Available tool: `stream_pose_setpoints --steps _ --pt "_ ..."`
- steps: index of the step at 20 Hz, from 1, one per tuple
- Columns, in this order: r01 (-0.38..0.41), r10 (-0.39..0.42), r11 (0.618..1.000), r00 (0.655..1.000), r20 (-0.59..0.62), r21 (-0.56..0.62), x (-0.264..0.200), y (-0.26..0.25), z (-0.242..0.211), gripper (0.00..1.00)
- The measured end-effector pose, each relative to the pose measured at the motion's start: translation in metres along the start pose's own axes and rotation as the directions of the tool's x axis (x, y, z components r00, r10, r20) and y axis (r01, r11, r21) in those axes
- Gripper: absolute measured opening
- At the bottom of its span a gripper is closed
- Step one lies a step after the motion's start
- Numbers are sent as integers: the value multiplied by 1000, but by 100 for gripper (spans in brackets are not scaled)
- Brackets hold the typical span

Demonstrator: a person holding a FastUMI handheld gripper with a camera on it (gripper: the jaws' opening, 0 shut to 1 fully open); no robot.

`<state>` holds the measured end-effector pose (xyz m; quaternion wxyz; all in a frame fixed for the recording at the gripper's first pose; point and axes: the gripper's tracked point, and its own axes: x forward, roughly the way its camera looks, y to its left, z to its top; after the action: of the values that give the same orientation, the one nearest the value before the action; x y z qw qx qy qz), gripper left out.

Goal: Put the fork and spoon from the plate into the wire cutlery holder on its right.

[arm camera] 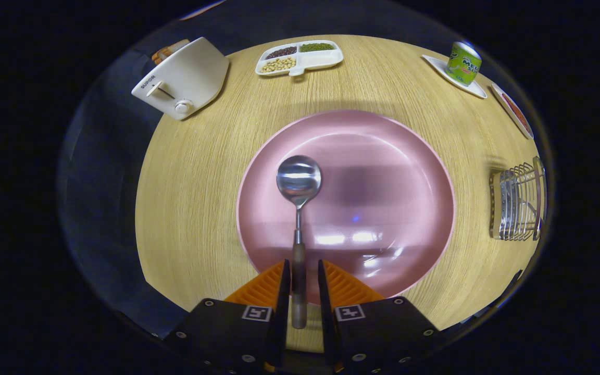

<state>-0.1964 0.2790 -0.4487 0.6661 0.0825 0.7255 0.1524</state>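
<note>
Woodgrain table [201, 172], gripper [300, 276] straddling spoon [298, 208] handle

Between the plate [383, 156] and the wire cutlery holder [519, 200] at the counter's [196, 182] right edge lies bare wood. A toaster [183, 78], divided dish [300, 57] and can [464, 63] line the far edge. The spoon [298, 208] handle lies between the jaws, which stand slightly apart.
</note>
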Motion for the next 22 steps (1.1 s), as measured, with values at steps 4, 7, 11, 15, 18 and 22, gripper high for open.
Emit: stream_pose_setpoints --steps 4,7,11,15,18,22 --pt "-3 4 1000 999 43 -8 -6 -7 4 8" --pt "-12 12 1000 996 86 -1 -16 -12 12 5" --pt "-7 4 1000 991 135 19 -40 -32 16 5" --pt "13 -20 999 984 178 44 -76 -62 11 5" --pt "45 -58 997 977 203 68 -102 -89 8 5" --pt "94 -113 991 968 223 93 -135 -130 -1 5"
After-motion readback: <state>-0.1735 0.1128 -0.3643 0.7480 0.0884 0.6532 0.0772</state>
